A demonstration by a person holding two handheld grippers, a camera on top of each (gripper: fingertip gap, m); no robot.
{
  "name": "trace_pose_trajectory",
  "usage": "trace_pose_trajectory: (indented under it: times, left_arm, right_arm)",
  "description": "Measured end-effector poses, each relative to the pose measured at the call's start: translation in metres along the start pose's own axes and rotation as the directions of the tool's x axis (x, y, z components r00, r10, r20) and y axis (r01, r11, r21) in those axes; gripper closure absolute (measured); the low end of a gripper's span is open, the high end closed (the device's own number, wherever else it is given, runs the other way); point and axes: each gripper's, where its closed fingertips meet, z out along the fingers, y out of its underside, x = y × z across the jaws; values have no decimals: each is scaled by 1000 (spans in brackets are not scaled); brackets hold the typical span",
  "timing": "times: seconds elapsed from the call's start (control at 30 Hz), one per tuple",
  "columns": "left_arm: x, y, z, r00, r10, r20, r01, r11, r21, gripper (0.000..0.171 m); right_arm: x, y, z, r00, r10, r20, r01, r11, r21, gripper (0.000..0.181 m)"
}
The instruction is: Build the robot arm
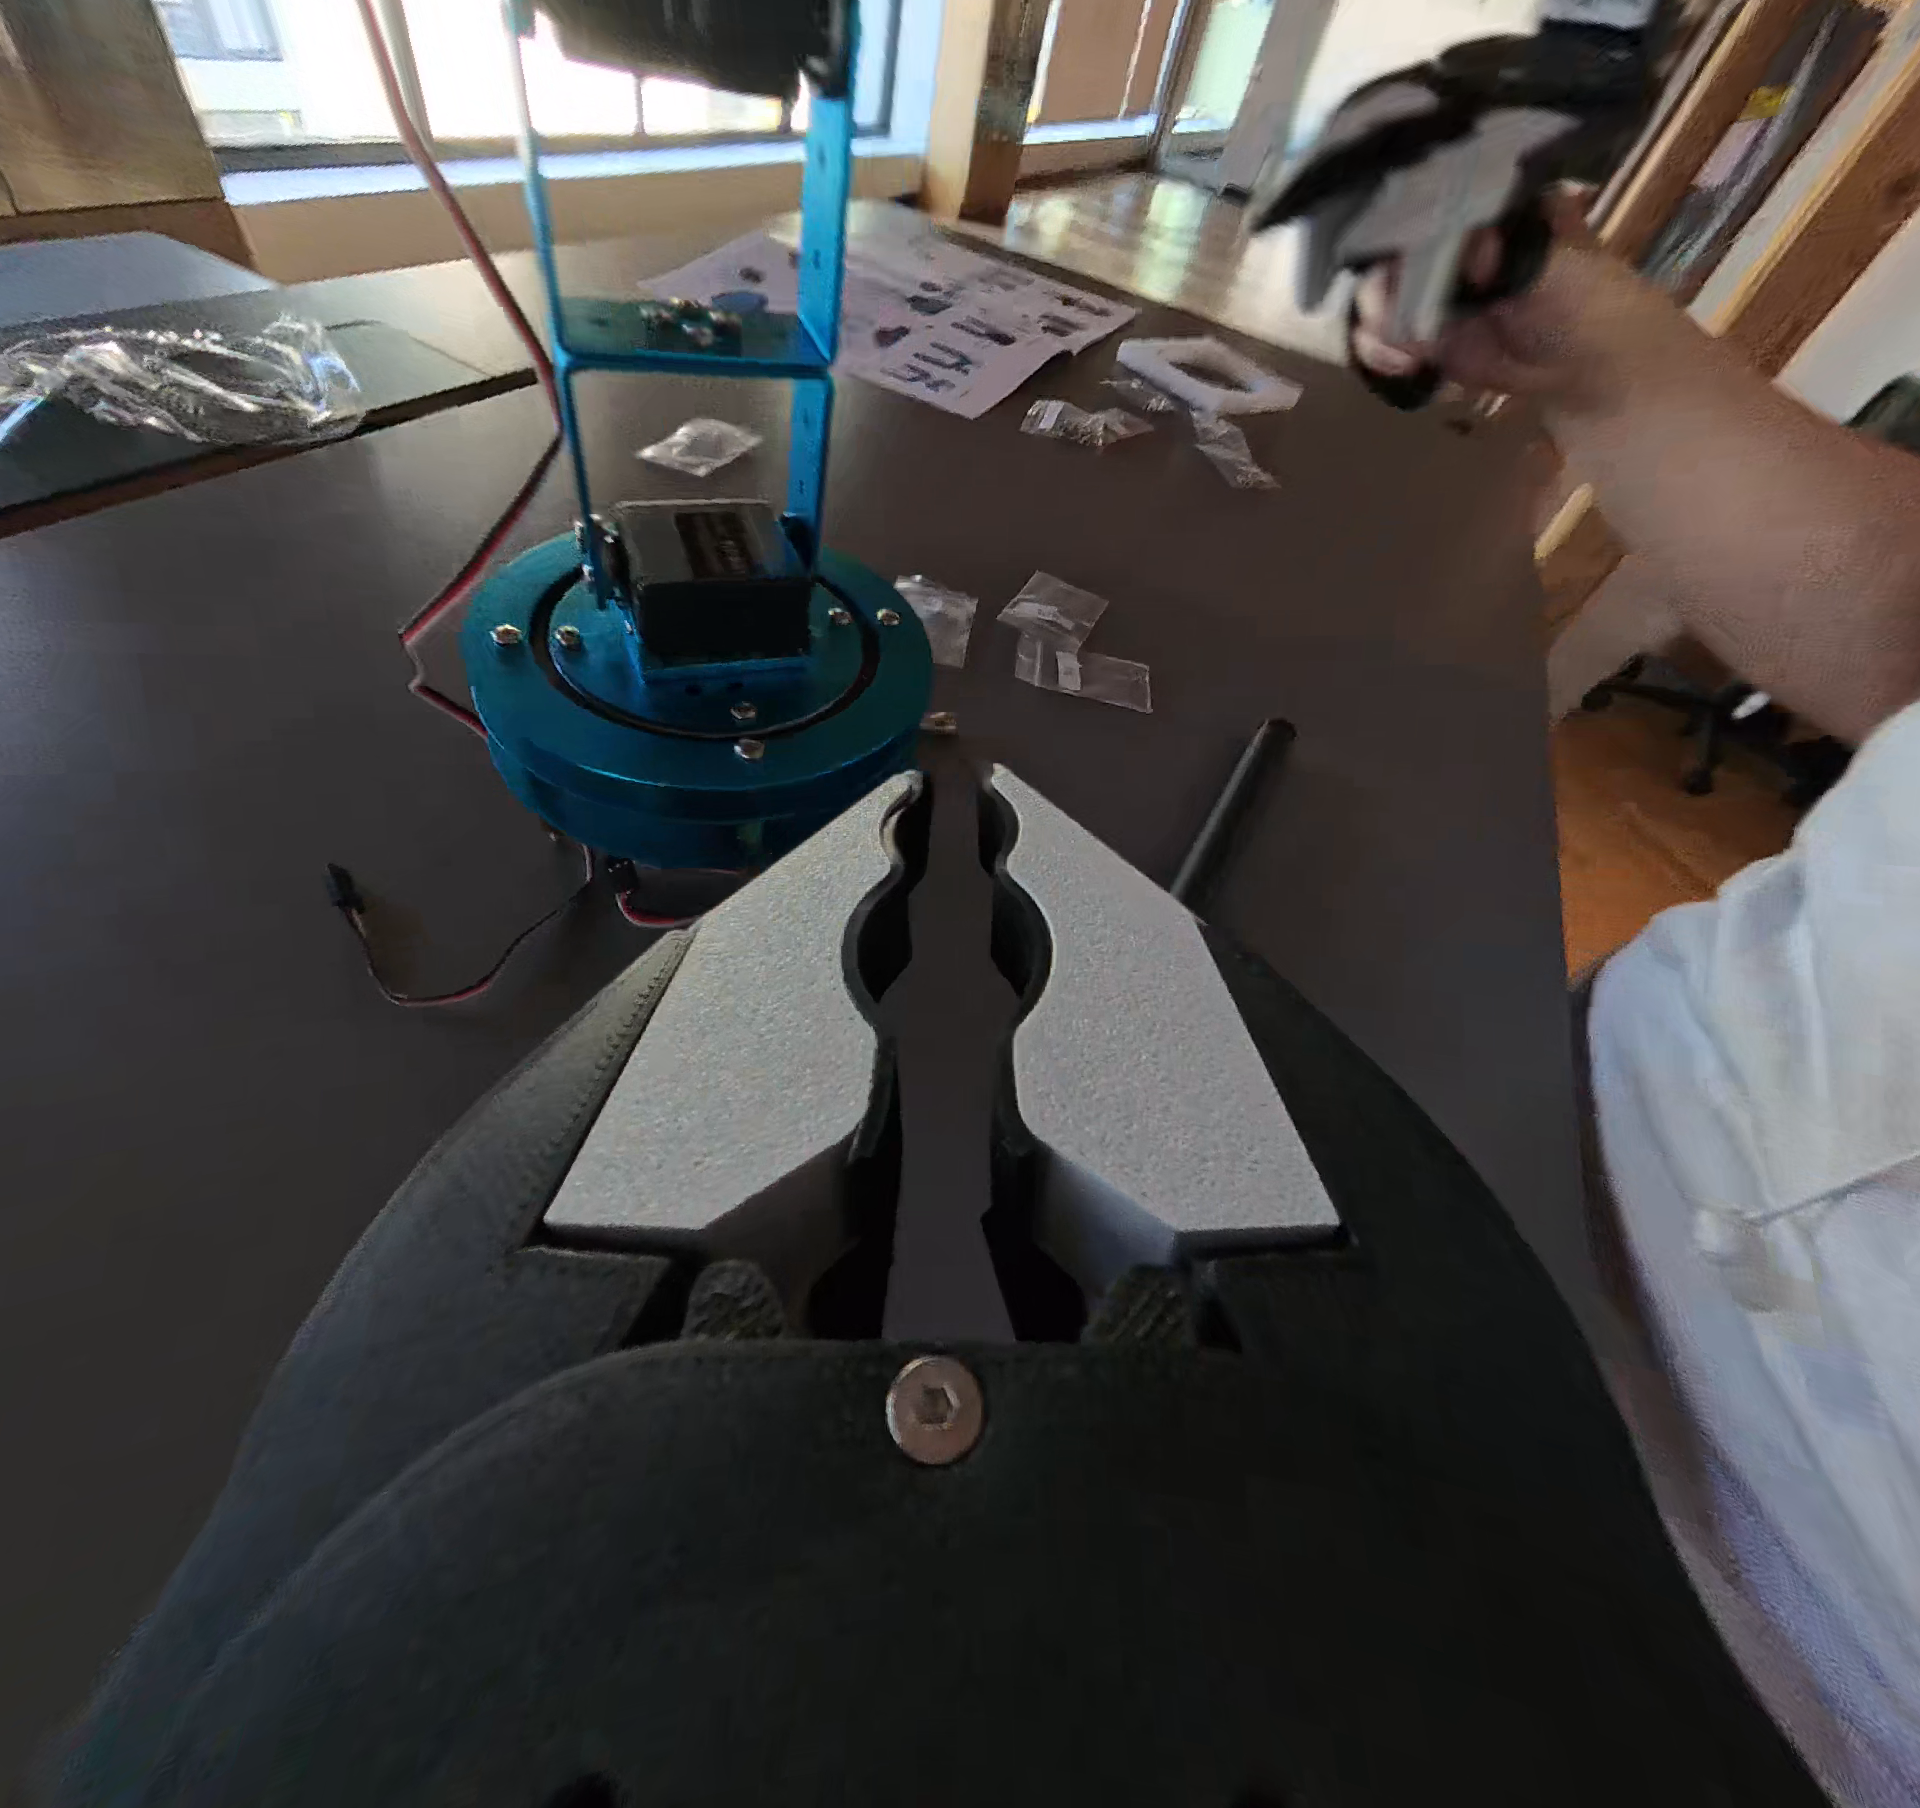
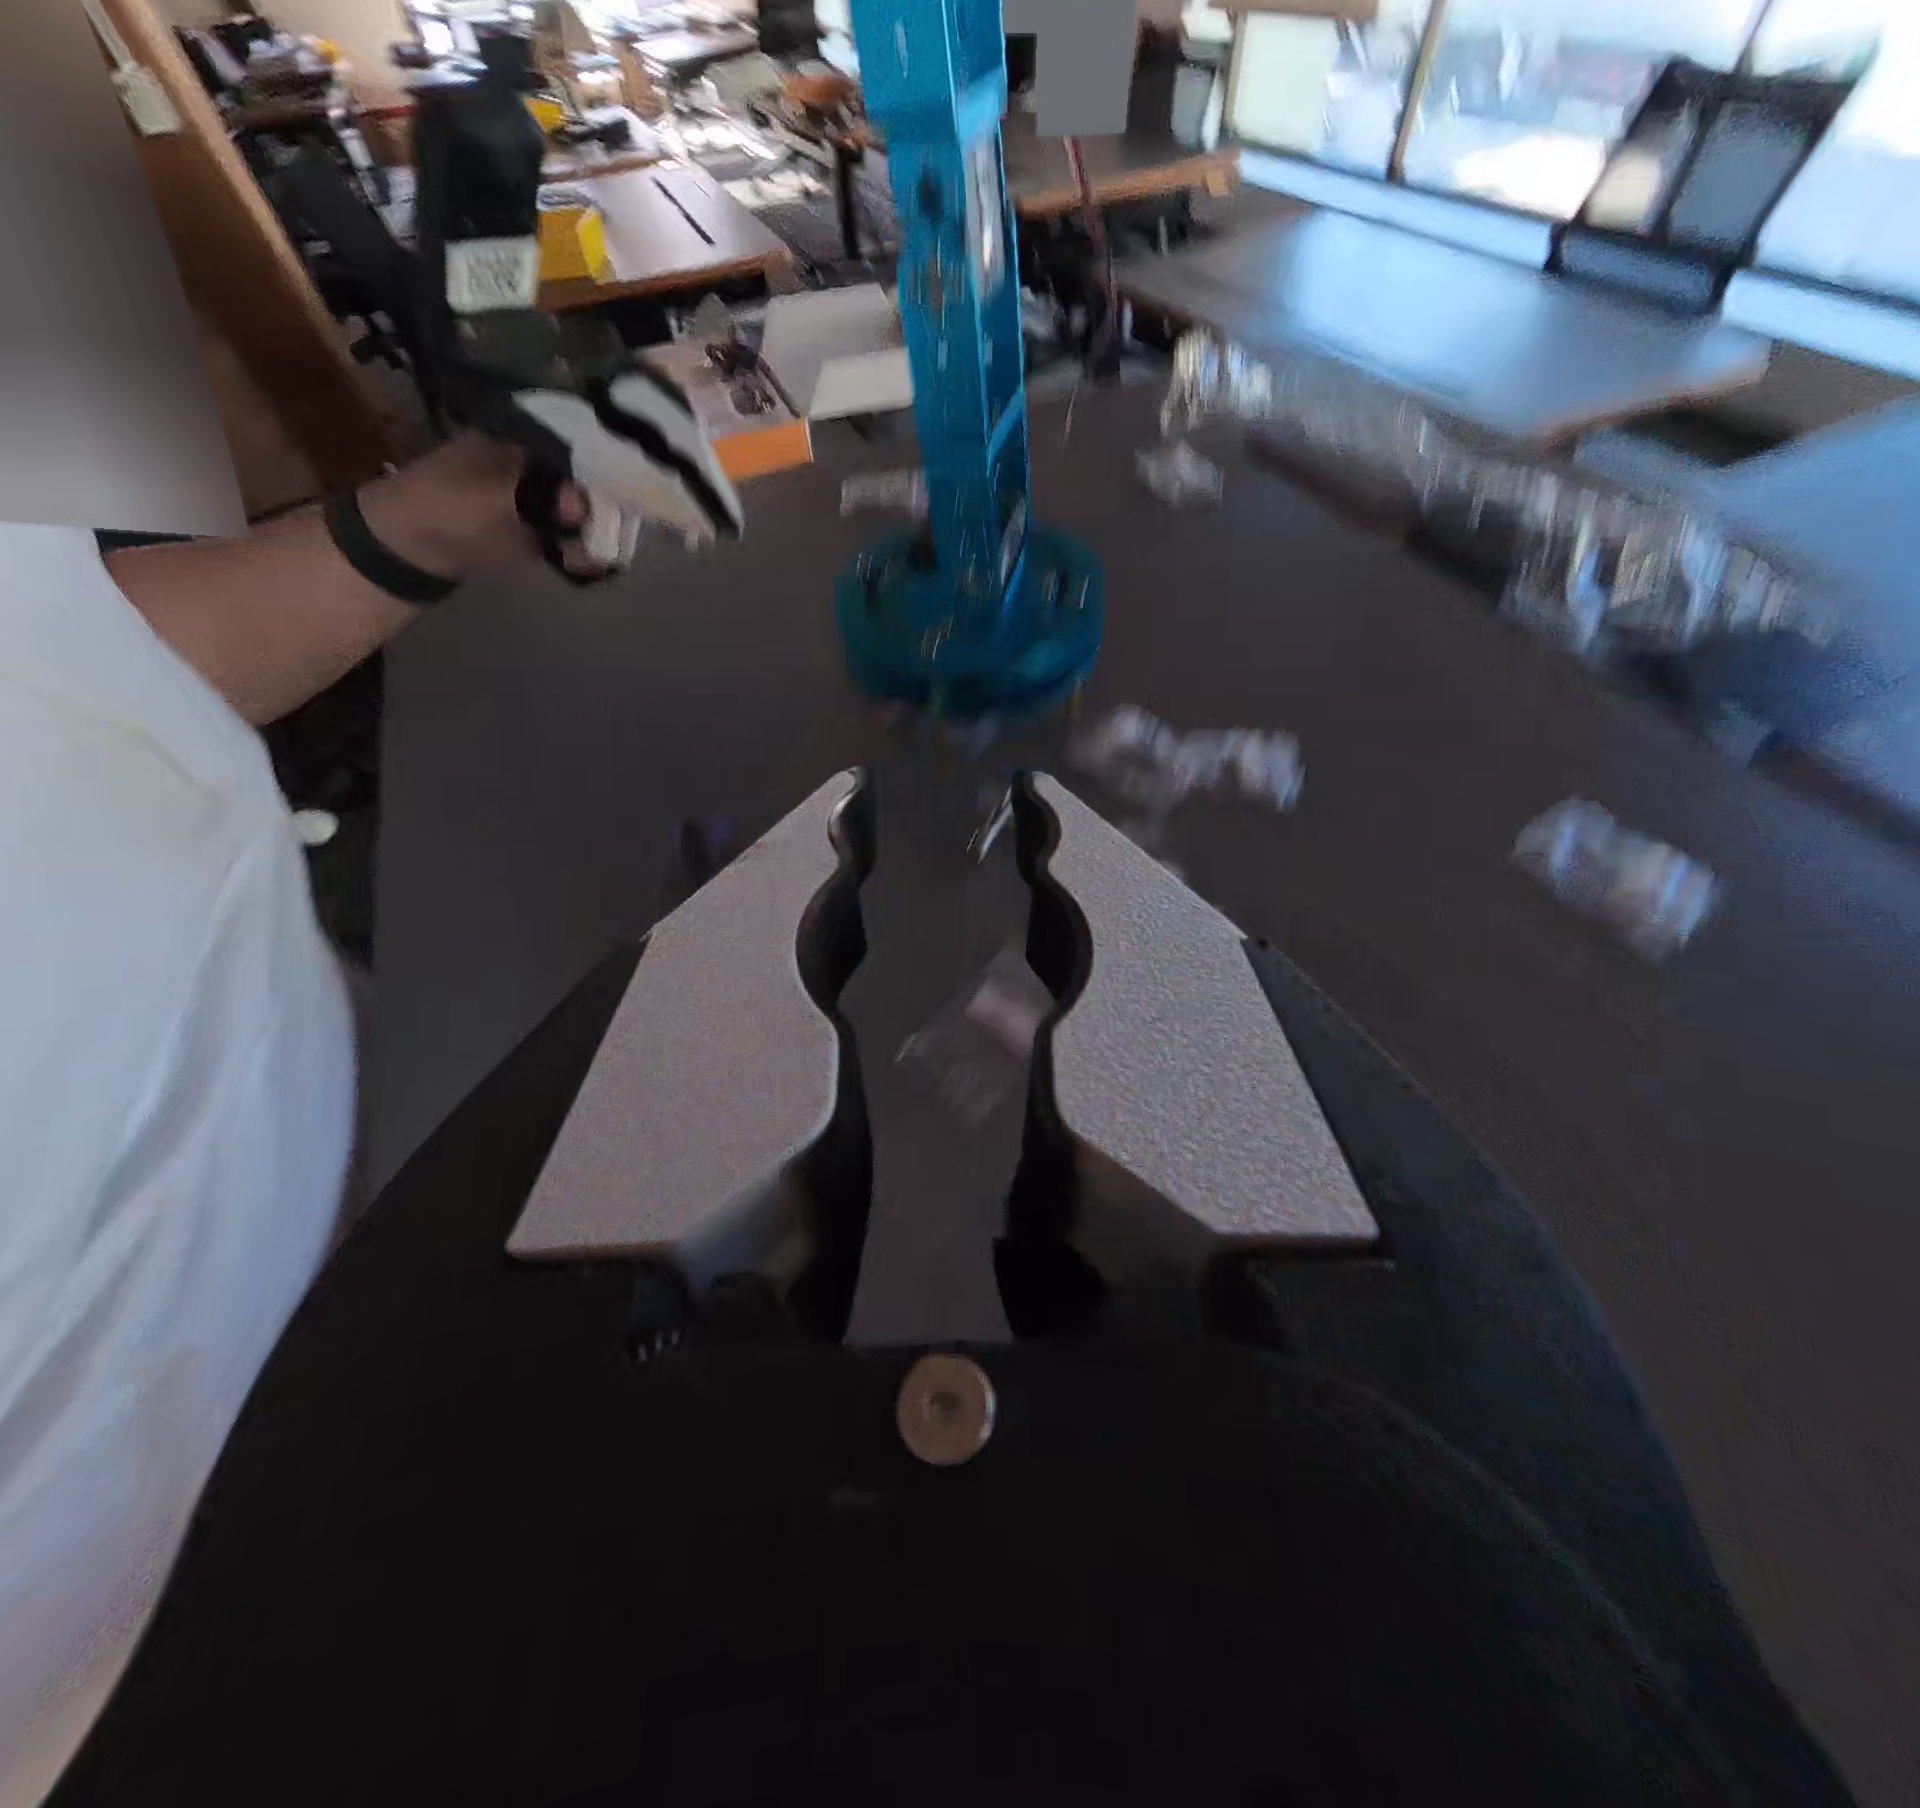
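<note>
A blue metal robot arm stands on a round blue base point(image 1: 696, 719) on the dark table point(image 1: 260, 875). A black servo point(image 1: 717, 584) sits on the base, blue brackets point(image 1: 821, 304) rise above it, and a red wire point(image 1: 468, 231) hangs beside it. My left gripper point(image 1: 956, 787) is empty, just in front of the base, with only a narrow gap between its jaws. My right gripper point(image 2: 940, 792) is open and empty above the table, facing the blurred blue arm point(image 2: 956, 304). Each gripper also shows in the other's view, the right point(image 1: 1309, 241) and the left point(image 2: 717, 501).
A black rod point(image 1: 1226, 813) lies right of my left gripper. Small clear bags point(image 1: 1060, 636) are scattered on the table, with a printed sheet point(image 1: 935, 314), a white foam piece point(image 1: 1205, 376) and a black tray of plastic wrap point(image 1: 177, 387). A thin cable point(image 1: 447, 969) lies near the base. The tips of one gripper are about 25 cm away from the tips of the other. The black servo point(image 1: 717, 584) lies some 8 cm from my left tips, 25 cm from my right tips.
</note>
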Motion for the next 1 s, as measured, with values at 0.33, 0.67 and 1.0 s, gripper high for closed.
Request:
trace_pose_trajectory:
  times: [0.33, 0.67, 1.0]
  left_arm:
    - [147, -42, 141, 996, 41, 81, -38, 998, -42, 160]
    - [323, -100, 367, 982, -21, -185, 20, 1000, -12, 161]
    - [311, -124, 479, 954, -84, -288, 64, 995, -77, 162]
  right_arm:
    - [33, 159, -241, 805, 131, -579, -422, 812, -403, 152]
    - [17, 135, -528, 761, -284, -584, -621, -54, -782, 181]
    - [91, 98, -576, 795, -405, -451, -590, -343, -731, 181]
